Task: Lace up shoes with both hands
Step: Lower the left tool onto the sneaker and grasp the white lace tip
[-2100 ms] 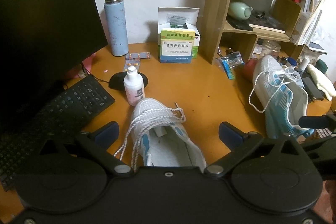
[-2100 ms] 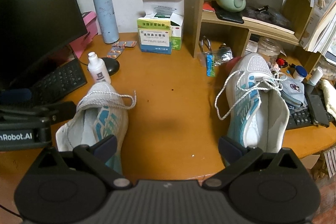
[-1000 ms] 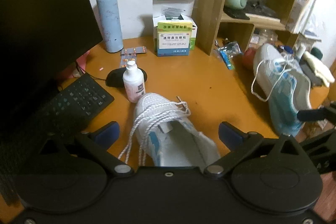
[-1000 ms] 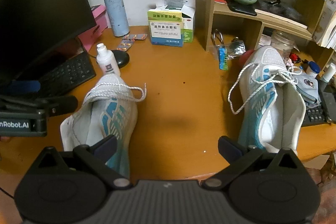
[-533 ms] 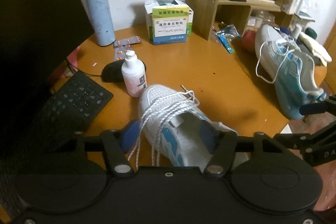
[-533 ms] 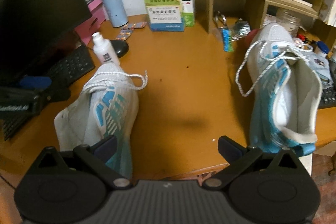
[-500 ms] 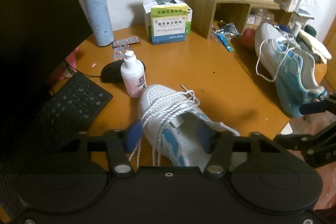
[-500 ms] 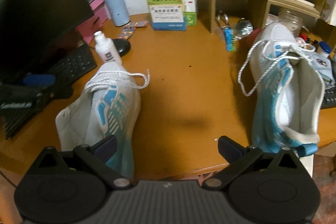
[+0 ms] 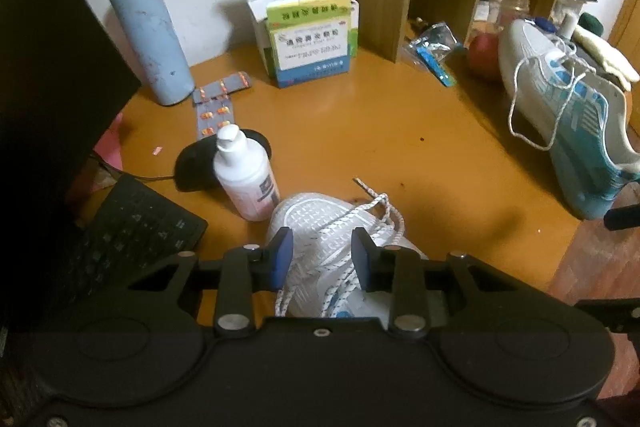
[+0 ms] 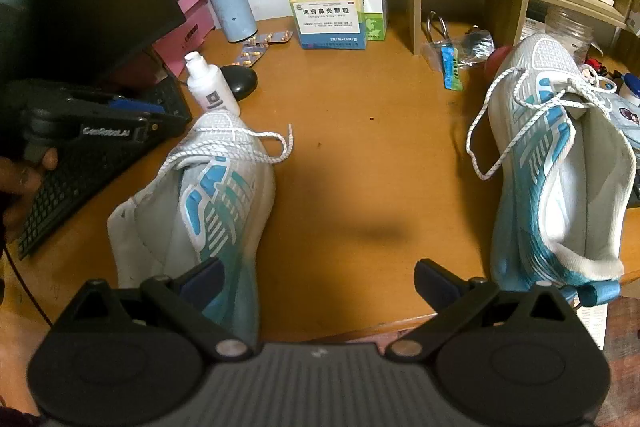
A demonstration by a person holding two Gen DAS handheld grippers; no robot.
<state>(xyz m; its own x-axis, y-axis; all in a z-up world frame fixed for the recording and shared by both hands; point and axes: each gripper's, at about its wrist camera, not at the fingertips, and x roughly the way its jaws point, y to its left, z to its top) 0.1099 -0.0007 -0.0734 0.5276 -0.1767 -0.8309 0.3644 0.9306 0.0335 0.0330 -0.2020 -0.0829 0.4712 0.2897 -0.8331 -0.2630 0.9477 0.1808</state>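
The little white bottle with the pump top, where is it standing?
In the left wrist view the white bottle stands upright on the desk, left of centre, just in front of the black mouse and beside the toe of the nearer shoe.

Two shoes (image 10: 208, 195) (image 10: 560, 155), one bottle (image 10: 208, 87).

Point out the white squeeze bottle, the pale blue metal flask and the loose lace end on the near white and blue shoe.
white squeeze bottle (image 9: 247, 179), left wrist view, on its body.
pale blue metal flask (image 9: 149, 35), left wrist view, mid-body.
loose lace end (image 10: 289, 135), right wrist view, on the tip beside the near white and blue shoe (image 10: 216, 195).
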